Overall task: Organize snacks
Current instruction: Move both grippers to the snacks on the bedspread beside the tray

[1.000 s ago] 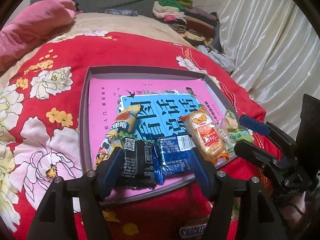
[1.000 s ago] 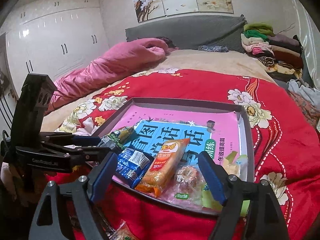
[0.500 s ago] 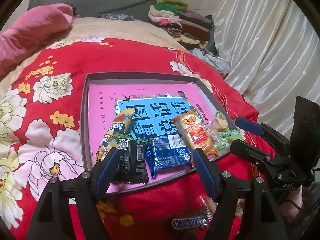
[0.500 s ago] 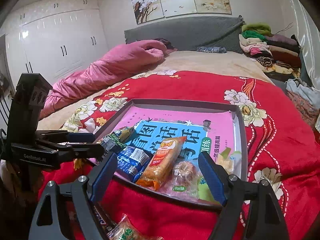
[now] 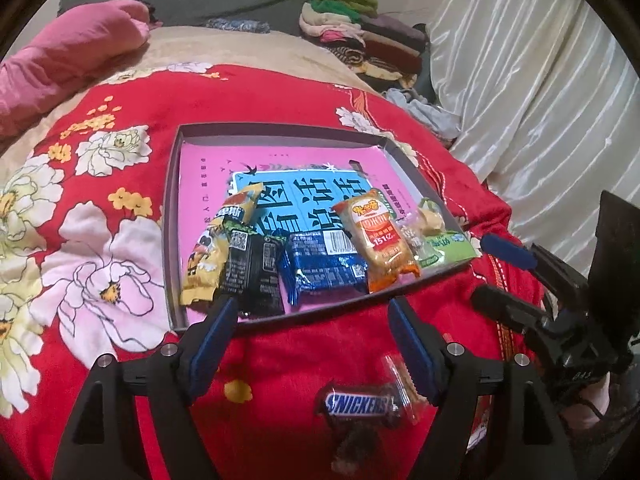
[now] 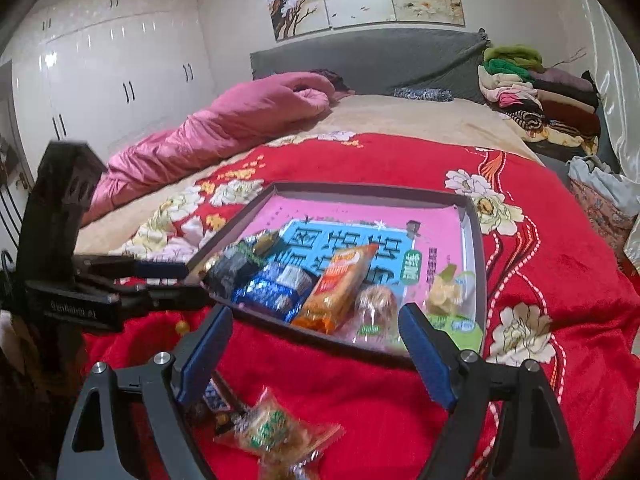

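A shallow grey tray (image 5: 170,216) with a pink and blue book cover inside lies on the red flowered blanket (image 5: 100,200). Along its near edge sit a yellow packet (image 5: 208,256), a black packet (image 5: 252,276), a blue packet (image 5: 324,268), an orange packet (image 5: 380,240) and a green-white packet (image 5: 444,240). A Snickers bar (image 5: 356,406) and a clear-wrapped snack (image 6: 276,432) lie loose on the blanket in front of the tray. My left gripper (image 5: 309,308) hovers open over the tray's near edge, holding nothing. My right gripper (image 6: 316,314) is open and empty beside it.
A pink duvet (image 6: 224,128) is bunched at the far left of the bed. Folded clothes (image 6: 536,88) are stacked at the far right by the grey headboard (image 6: 360,56). A white curtain (image 5: 540,100) hangs to the right, white wardrobes (image 6: 112,68) to the left.
Both grippers have drawn back from the tray toward the bed's near edge. The Snickers bar and the loose clear-wrapped snack have come into view. The left jaws stand a little wider.
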